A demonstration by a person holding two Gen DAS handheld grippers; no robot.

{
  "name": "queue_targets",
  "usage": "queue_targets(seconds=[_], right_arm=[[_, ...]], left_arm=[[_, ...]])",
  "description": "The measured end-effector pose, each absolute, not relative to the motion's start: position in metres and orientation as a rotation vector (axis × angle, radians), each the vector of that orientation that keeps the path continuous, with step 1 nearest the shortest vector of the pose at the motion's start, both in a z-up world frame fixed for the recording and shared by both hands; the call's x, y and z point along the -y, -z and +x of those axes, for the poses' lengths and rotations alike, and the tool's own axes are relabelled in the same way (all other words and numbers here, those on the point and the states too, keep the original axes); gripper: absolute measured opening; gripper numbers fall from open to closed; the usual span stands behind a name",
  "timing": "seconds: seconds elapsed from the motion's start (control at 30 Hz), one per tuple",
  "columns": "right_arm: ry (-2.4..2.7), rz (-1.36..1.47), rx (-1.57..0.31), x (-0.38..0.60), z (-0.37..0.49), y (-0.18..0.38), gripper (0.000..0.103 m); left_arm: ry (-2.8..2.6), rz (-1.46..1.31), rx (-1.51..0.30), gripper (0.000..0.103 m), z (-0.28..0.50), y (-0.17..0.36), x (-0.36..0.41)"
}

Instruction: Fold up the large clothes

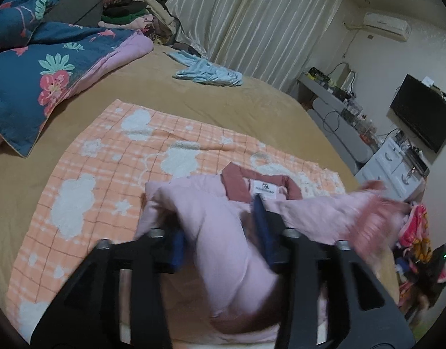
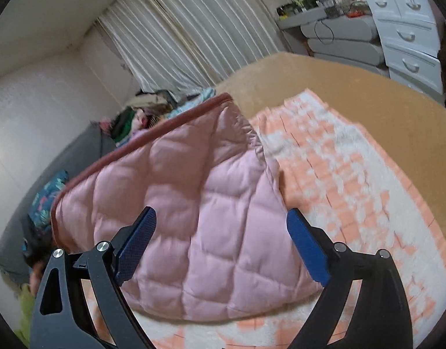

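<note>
I had the pink quilted jacket [image 1: 223,232] lying on the orange checked blanket [image 1: 92,174], collar end away from me. Left gripper [image 1: 220,224] fingers were spread wide, jacket fabric bunched between them; can't tell if they gripped. Right gripper [image 2: 221,244] fingers stood wide apart over the jacket's [image 2: 193,203] quilted panel, holding nothing.

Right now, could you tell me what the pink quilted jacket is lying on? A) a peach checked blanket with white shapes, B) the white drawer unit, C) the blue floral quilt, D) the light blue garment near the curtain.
A: the pink quilted jacket rests on the peach checked blanket, which is spread over the tan bed.
</note>
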State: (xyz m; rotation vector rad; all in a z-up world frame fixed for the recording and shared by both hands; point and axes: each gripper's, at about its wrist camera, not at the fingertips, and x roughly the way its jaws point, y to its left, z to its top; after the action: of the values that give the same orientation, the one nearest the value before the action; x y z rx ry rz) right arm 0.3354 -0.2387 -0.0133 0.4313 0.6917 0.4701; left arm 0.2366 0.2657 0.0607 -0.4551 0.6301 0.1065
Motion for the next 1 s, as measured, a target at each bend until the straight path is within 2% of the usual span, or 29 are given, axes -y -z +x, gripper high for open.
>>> queue_targets(seconds=[0.03, 0.13, 0.33, 0.7, 1.0], right_arm=[[-0.468, 0.424, -0.697, 0.237, 0.336, 0.017, 0.090], [-0.459, 0.408, -0.700, 0.233, 0.334, 0.016, 0.090], [-0.449, 0.333, -0.642, 0.228, 0.325, 0.000, 0.090], [-0.408, 0.157, -0.629, 0.207, 0.324, 0.003, 0.093], [-0.340, 0.028, -0.768, 0.192, 0.360, 0.063, 0.094]], left_arm=[[-0.094, -0.465, -0.623, 0.061, 0.238, -0.064, -0.265], [-0.118, -0.421, -0.576, 0.078, 0.236, -0.083, -0.257], [-0.142, -0.324, -0.503, 0.092, 0.220, -0.110, -0.246], [-0.229, -0.222, -0.608, 0.094, 0.199, -0.055, -0.261], [-0.174, -0.368, -0.756, 0.094, 0.191, 0.036, -0.288]])
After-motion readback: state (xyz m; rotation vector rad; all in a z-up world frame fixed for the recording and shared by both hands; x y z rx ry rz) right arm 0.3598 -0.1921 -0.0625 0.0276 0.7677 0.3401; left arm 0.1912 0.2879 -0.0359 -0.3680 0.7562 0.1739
